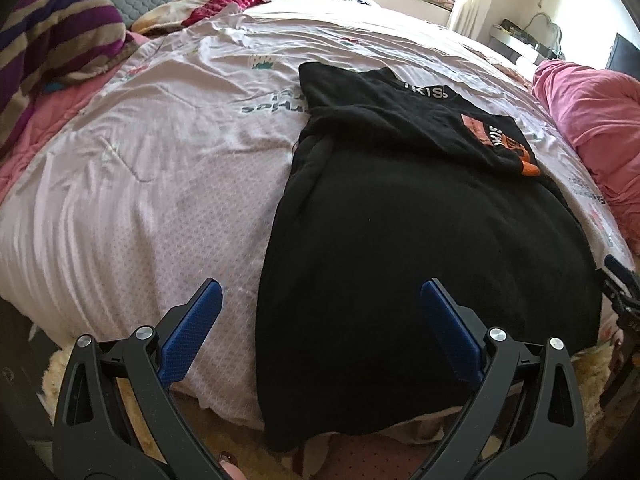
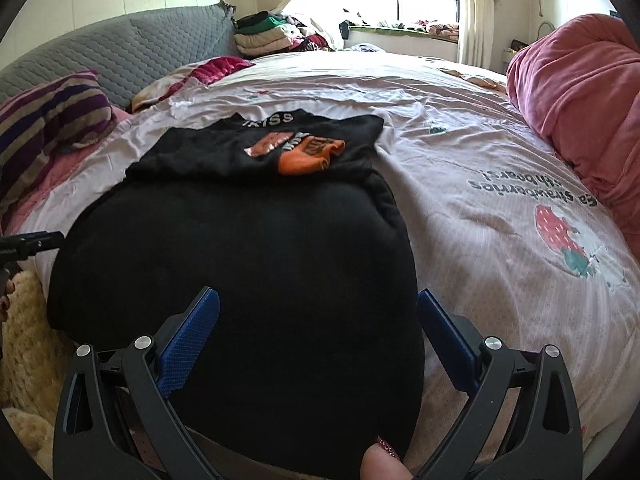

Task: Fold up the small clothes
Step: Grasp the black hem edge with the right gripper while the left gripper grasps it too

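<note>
left gripper point(image 1: 320, 296) fingers spread, empty | right gripper point(image 2: 318, 304) likewise | black garment point(image 2: 240, 248) on bed point(image 2: 480, 208) — pinch both hem corners evenly

Readable text: two items, both partly legible.

The black garment point(image 2: 240, 248) carries white capitals along its far collar band, reading "KISS" in the right wrist view, with a fainter stroke before the K; the left wrist view shows the same band point(image 1: 426, 90) as "IKIS". Further lettering beside the orange patch point(image 2: 310, 154) is too folded to read. The pale bedcover point(image 2: 480, 184) bears dark printed script, upside down from the camera, of which "Strawberries" point(image 2: 534, 196) can be made out above a strawberry picture; the line under it is unclear. The left wrist view shows more such script point(image 1: 274, 106), not legible.
</note>
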The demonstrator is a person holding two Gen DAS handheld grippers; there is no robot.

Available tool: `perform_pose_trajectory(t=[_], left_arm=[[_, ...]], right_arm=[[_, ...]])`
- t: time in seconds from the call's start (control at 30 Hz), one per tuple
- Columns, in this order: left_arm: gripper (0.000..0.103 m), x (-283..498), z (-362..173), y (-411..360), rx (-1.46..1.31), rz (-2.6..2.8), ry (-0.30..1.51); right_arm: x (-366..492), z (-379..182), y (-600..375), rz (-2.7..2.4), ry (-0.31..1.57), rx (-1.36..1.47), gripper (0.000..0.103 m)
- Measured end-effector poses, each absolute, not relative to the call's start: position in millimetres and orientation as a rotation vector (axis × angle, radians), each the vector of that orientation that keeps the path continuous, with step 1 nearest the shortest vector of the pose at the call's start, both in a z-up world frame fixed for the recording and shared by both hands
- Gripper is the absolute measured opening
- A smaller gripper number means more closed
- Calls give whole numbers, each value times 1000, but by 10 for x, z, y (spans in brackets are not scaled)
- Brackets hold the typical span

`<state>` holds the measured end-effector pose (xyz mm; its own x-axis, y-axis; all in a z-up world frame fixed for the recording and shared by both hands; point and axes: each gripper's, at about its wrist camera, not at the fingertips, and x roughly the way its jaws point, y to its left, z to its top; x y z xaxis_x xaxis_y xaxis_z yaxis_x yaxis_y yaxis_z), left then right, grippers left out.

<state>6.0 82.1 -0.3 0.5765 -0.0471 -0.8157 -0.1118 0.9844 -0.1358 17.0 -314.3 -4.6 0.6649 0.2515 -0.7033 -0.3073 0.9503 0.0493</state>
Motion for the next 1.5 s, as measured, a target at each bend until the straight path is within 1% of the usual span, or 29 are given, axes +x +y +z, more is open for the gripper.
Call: perform_pose_trajectory(t=[0.17,0.23,0.33,0.37,0.43,0.57,1.1,1.13,1.17,1.3,1.37,1.4,1.47,1.5], left_arm=[[77,-33,-32,904,-221,18,971],[62,-73,-61,922,-235,6,984],[50,-144,-131,977,-274,-16,1008],[48,-165,-155,994,-280,-19,1016],[41,-202,-207,1023,-288,-20,1031],[40,-263,-292,1071,-312,-25,1053],[40,-418,-493,949,-314,-93,1105],[40,-402,-501,949,-313,-95,1105],[40,-402,-499,944,-311,-97,1105],[40,-389,-497,930,-303,-104,1108],[40,-384,-499,935,-308,-110,1107],[40,-383,-500,932,-310,-111,1106],[40,-393,-497,947,-318,-114,1104],[40,-400,-496,951,-318,-114,1103]], right_arm=[[126,-51,-3192,303,781,-64,98],[124,-58,-3218,295,785,-57,98],[86,-60,-3270,279,788,-45,98],[76,-59,-3291,276,789,-42,98],[54,-55,-3321,270,793,-32,98],[-9,-43,-3393,273,814,-3,98],[-205,-220,-3764,261,1019,82,97],[-206,-221,-3774,266,1027,86,88],[-206,-228,-3780,278,1040,88,75],[-183,-277,-3747,287,1081,67,65],[-163,-310,-3704,296,1101,48,57],[-157,-324,-3683,303,1106,40,55],[-141,-362,-3634,318,1123,22,44],[-134,-381,-3618,328,1130,19,42]])
